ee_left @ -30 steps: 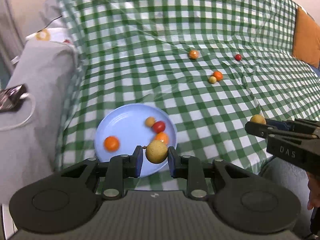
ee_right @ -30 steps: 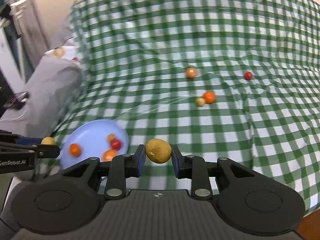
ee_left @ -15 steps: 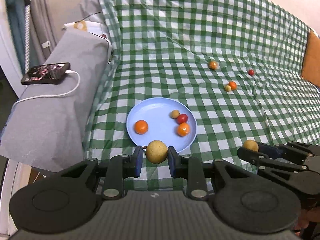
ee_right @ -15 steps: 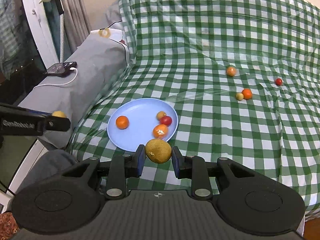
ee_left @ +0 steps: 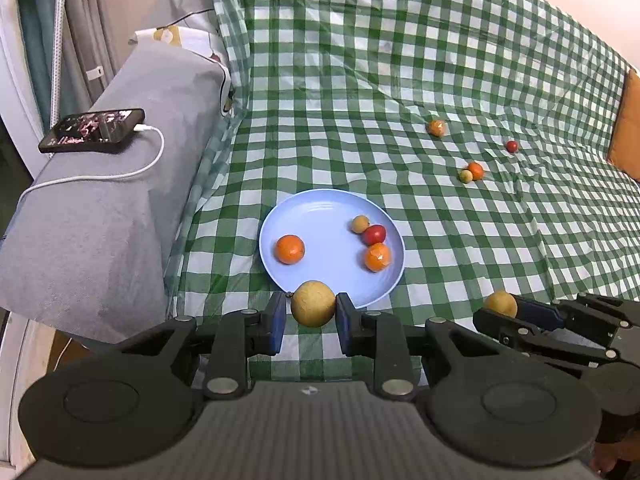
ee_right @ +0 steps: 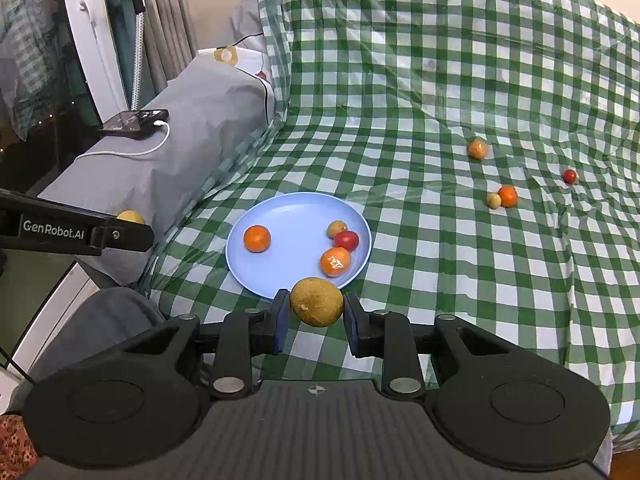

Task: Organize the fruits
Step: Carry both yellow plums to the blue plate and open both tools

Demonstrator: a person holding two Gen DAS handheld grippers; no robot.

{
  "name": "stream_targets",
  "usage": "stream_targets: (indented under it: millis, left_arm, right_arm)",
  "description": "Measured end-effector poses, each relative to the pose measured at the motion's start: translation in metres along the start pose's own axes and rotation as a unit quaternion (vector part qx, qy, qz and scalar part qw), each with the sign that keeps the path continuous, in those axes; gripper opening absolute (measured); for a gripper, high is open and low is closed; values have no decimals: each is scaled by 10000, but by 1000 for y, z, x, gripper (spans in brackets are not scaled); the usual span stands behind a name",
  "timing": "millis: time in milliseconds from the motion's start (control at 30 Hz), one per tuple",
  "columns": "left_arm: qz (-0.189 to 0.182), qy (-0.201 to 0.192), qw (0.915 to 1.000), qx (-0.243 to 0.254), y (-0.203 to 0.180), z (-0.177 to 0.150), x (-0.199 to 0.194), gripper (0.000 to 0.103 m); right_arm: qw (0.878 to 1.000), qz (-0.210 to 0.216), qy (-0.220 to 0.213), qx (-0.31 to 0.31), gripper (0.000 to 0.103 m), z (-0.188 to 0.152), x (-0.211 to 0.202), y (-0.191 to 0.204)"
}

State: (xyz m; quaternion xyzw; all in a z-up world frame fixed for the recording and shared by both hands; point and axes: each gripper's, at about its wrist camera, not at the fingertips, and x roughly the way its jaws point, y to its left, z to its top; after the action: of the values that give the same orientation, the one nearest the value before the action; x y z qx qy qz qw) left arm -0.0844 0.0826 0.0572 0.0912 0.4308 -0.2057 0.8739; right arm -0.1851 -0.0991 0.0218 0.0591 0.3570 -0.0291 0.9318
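My left gripper [ee_left: 312, 312] is shut on a round yellow-brown fruit [ee_left: 313, 303], held just short of the near rim of the light blue plate [ee_left: 320, 216]. My right gripper [ee_right: 316, 314] is shut on a second yellow-brown fruit [ee_right: 317, 306], also before the plate [ee_right: 296, 212]. The plate holds an orange [ee_left: 289, 249], a second orange fruit [ee_left: 376, 257], a red fruit [ee_left: 374, 234] and a small tan one [ee_left: 360, 224]. In the left wrist view the right gripper [ee_left: 500, 310] shows at the right with its fruit [ee_left: 500, 303].
Several loose fruits lie farther out on the green checked cloth [ee_left: 400, 80]: an orange one [ee_left: 435, 128], a red one [ee_left: 511, 146], an orange and tan pair [ee_left: 471, 172]. A phone [ee_left: 94, 130] with white cable rests on the grey armrest [ee_left: 100, 208]. An orange cushion [ee_left: 628, 124] sits far right.
Both grippers, each still shut on its fruit, have drawn back from the plate, so plate and loose fruits look smaller and farther. The armrest and phone have come into view.
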Motion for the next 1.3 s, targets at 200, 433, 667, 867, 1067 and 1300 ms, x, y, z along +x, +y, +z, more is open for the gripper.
stream_targets:
  millis: [200, 433, 667, 867, 1067, 1300]
  left_arm:
    - [48, 130, 9999, -85, 10, 11, 23, 29]
    - [88, 190, 9997, -135, 18, 26, 48, 29]
    - [112, 299, 9993, -178, 19, 41, 82, 29]
    - [99, 366, 9992, -138, 17, 52, 108, 29]
    - [97, 526, 9985, -103, 20, 59, 138, 29]
    - [182, 759, 9969, -71, 25, 61, 177, 29]
  right_arm:
    - [9999, 26, 144, 29, 30, 9, 21, 1]
    - [9997, 5, 224, 9, 30, 23, 48, -4]
    - [9992, -29, 402, 54, 30, 32, 81, -8]
    - [9984, -43, 565, 67, 30, 36, 112, -7]
    - [9975, -23, 702, 44, 30, 41, 140, -7]
    - [9961, 26, 881, 23, 30, 44, 168, -8]
